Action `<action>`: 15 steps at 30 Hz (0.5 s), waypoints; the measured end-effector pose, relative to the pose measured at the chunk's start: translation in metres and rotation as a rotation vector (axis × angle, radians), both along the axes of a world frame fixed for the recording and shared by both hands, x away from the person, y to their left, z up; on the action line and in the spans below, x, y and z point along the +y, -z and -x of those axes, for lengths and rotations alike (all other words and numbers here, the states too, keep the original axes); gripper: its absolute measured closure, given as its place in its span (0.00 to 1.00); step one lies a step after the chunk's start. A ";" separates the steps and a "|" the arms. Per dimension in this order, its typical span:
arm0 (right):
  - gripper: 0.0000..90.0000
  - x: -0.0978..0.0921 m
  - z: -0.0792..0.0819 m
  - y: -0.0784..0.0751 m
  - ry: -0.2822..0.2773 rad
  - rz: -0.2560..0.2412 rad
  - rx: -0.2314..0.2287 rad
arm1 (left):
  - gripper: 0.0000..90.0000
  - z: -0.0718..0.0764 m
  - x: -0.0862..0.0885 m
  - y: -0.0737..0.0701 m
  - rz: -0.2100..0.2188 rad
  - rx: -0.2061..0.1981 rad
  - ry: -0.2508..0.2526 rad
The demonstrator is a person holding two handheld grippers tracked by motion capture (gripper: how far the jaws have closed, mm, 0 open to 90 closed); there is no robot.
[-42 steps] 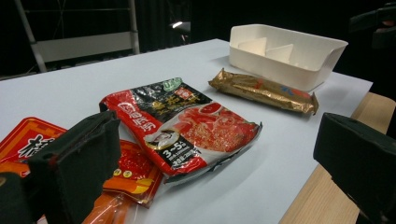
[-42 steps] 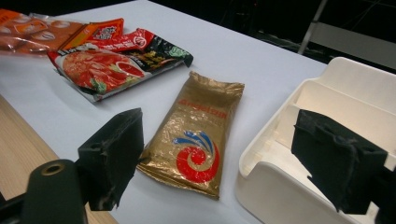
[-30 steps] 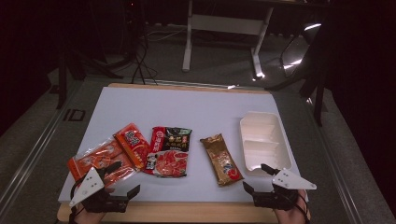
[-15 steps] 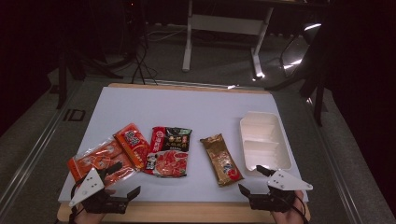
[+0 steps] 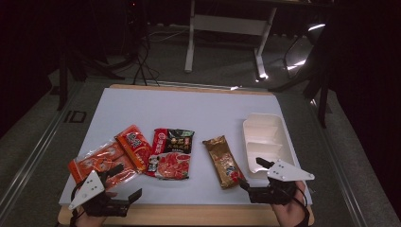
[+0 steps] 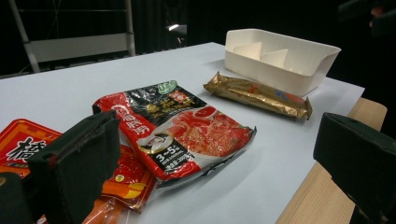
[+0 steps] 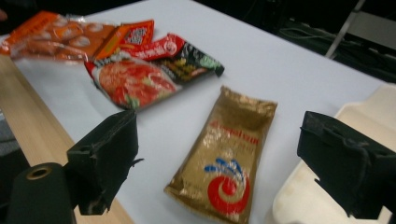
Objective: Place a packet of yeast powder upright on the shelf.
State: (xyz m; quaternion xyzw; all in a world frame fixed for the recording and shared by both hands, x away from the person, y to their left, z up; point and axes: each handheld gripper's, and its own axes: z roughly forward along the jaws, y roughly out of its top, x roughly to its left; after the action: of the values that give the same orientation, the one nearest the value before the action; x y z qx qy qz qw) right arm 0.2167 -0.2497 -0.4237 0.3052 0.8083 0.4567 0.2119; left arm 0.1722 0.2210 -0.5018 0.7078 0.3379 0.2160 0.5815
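the right gripper (image 5: pixel 255 175) is sitting at the surface's near right corner, jaws wide apart, pointing at the gold pack (image 7: pixel 223 156) lying just beside the white tray (image 5: pixel 265 137). it looks ready to grab it; next it needs to slide forward and squeeze. the left gripper (image 5: pixel 120 182) is waiting, jaws apart, by the near left edge.

Four snack packets and one tray on the table

Counted: one gold packet (image 5: pixel 223 161) just ahead of the right gripper (image 5: pixel 253 176), one red-and-black packet (image 5: pixel 171 152), two orange packets (image 5: pixel 135 146) (image 5: pixel 97 163) by the left gripper (image 5: pixel 124 182), and one white divided tray (image 5: pixel 265 142) ahead of the right gripper.
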 end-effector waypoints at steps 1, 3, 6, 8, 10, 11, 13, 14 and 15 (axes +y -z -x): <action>0.14 0.002 -0.004 -0.005 0.001 -0.003 -0.013 | 0.01 0.000 0.000 0.000 0.000 -0.001 -0.001; 0.14 0.003 -0.006 -0.008 -0.002 -0.008 -0.015 | 0.01 0.000 0.000 0.000 0.001 -0.001 -0.001; 0.14 0.006 -0.013 -0.013 -0.003 -0.018 -0.017 | 0.01 0.000 0.001 0.000 0.002 0.004 0.001; 0.13 0.008 -0.018 -0.015 0.005 -0.024 -0.016 | 0.01 0.000 0.000 0.000 0.003 0.004 0.002; 0.12 0.011 -0.023 -0.016 0.002 -0.029 -0.012 | 0.01 0.000 0.000 0.001 0.001 0.004 0.005; 0.11 0.014 -0.028 -0.018 0.008 -0.027 -0.004 | 0.01 0.000 -0.001 0.000 0.001 0.004 0.007; 0.11 0.017 -0.032 -0.019 0.022 -0.027 -0.013 | 0.01 0.000 -0.001 0.000 0.003 0.001 0.006; 0.11 0.017 -0.032 -0.019 0.022 -0.027 -0.013 | 0.01 0.000 -0.001 0.000 0.003 0.001 0.007; 0.11 0.019 -0.034 -0.019 0.016 -0.023 -0.014 | 0.01 0.000 -0.001 0.000 0.000 0.004 0.008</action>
State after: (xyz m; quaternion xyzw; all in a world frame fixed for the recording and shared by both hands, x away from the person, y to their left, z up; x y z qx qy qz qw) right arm 0.2510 -0.2311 -0.4048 0.3110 0.7990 0.4664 0.2176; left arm 0.1722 0.2202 -0.5022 0.7094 0.3364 0.2123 0.5818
